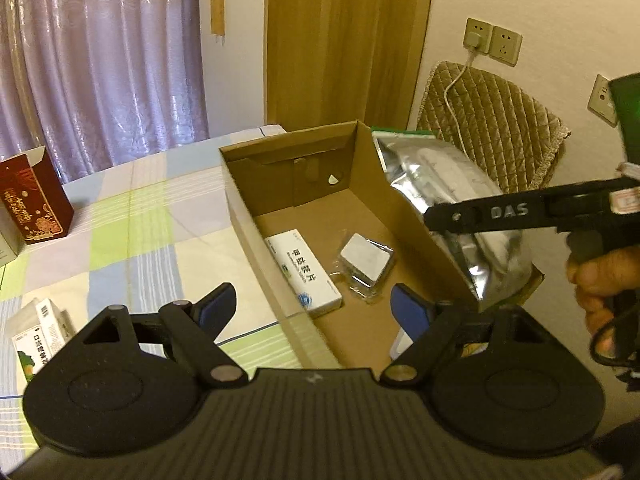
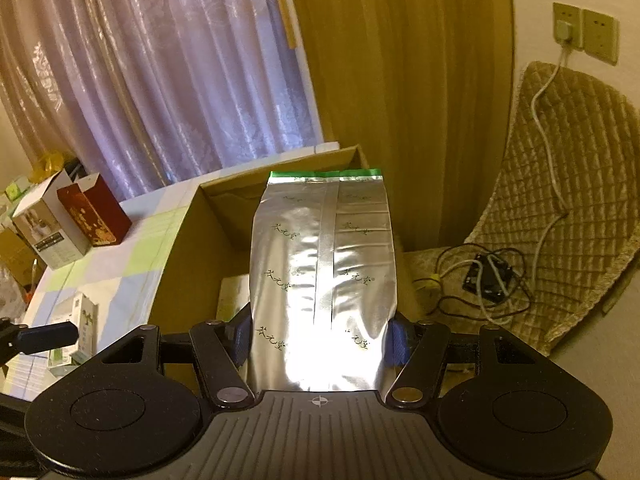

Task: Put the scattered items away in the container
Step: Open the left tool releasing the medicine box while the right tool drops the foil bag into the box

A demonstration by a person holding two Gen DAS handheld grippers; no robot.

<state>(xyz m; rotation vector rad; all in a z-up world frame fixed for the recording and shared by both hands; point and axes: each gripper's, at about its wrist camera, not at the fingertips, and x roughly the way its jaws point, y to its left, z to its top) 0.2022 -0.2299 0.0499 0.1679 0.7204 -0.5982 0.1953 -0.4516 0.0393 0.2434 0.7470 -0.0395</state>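
the right tool (image 2: 322,338) is closed on a silver foil pouch (image 2: 324,264), its blue pads (image 2: 398,342) pressed against the pouch's two side edges near the lower end, so the pouch juts forward from the jaws with its green-edged top farthest away; in the left wrist view the same pouch (image 1: 448,200) hangs over the right wall of the cardboard box (image 1: 288,148), its lower end at the box's near right corner, and a hand (image 1: 600,284) grips the right tool's handle at the right edge. the left tool (image 1: 316,308) is wide open and holds nothing, its blue pads (image 1: 412,312) spread apart above the box's near end, one outside the left wall and one over the box floor. the open-topped box stands on a bench covered in a pastel checked cloth (image 1: 132,232). inside it lie a white medicine carton (image 1: 304,276) against the left wall and a small clear-wrapped packet (image 1: 366,264) just beside it. on the cloth outside the box, a dark red carton (image 1: 36,200) stands upright at the far left, and a white and green carton (image 1: 40,332) lies near the left tool. behind the bench hang lilac curtains (image 1: 100,56), and a quilted chair (image 2: 560,216) with cables on its seat stands to the right of the box
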